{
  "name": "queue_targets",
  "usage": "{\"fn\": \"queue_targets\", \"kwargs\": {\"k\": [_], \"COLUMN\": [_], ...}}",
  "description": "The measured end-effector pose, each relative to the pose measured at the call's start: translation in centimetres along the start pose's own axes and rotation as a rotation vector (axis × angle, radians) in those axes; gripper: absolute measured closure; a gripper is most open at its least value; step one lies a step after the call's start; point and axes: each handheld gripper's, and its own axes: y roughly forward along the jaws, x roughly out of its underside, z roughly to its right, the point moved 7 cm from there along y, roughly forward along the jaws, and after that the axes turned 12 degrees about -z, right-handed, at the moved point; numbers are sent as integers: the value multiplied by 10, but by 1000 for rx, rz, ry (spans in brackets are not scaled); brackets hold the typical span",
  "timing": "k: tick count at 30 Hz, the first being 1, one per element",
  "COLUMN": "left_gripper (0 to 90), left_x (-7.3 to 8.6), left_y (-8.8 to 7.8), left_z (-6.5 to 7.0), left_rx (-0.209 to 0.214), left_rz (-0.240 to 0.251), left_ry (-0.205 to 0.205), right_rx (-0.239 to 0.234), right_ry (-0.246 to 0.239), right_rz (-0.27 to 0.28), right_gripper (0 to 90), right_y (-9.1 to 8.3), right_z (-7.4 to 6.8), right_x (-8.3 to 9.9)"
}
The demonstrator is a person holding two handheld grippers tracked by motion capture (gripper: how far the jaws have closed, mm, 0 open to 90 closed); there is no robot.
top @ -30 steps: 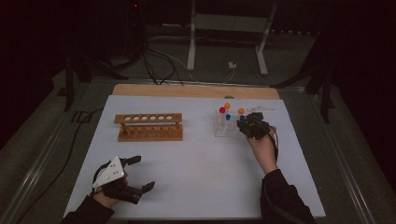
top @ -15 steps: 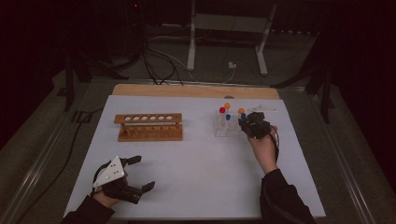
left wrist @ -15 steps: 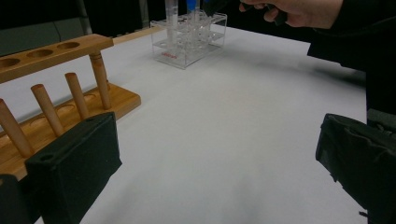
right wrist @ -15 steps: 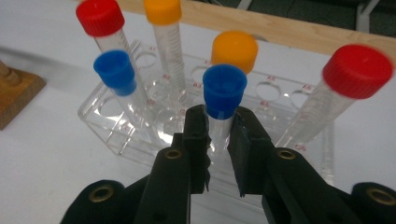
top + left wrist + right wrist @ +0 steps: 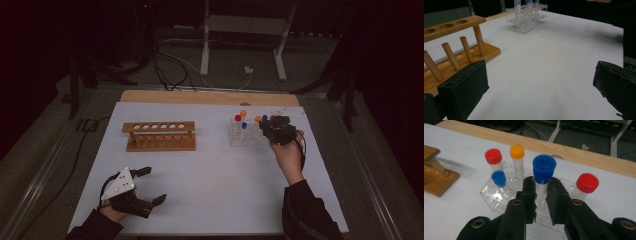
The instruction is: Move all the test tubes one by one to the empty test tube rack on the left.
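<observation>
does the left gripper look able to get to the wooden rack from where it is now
Probably yes. The left gripper sits open near the table's front edge, and only bare white table lies between it and the wooden rack. The right gripper is busy far off, clamped on a blue-capped tube at the clear rack.

Right tool [image 5: 540,192] clamped (jaws upright); left tool [image 5: 131,192] wide, low.

Your sleeves [image 5: 309,212] are dark; both claws are black, the left claw [image 5: 148,186] topped by a grey three-cornered plate [image 5: 118,184] (brass-ringed screw holes at the right claw's [image 5: 541,202] six o'clock).
</observation>
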Motion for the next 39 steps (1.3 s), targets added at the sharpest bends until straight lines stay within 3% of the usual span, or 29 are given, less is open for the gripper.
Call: {"fn": "queue_targets", "kwargs": {"k": [3,7,16,26,31,33,39], "left_gripper": [5,5,6,6,6,5,6], "left_x": [-1,-2,-8,-31,-44,-48,-62], "left_y": [0,2,7,14,19,21,26], "left_z": [2,3,7,12,13,14,14], "left_rx": [22,18,42,68,108,126,123], "left_rz": [-3,-6,-24,-69,-66,-75,-83], "left_ry": [0,6,-4,-21,-45,-43,-22], "right_rx": [2,-3,-46,-106,-139,-155,-198], "right_ry": [-14,-39,-90,-147,-172,-176,-199], "right_rz": [13,17,-14,-29,-37,-35,-30], "right_gripper": [767,767,767,767,767,767,767], "right_y": [-9,-17,-22,-34,-36,-37,-39], "right_z": [-1,-7,-24,-50,-65,-70,-85], "right_x": [-3,-2,13,35,47,50,59]}}
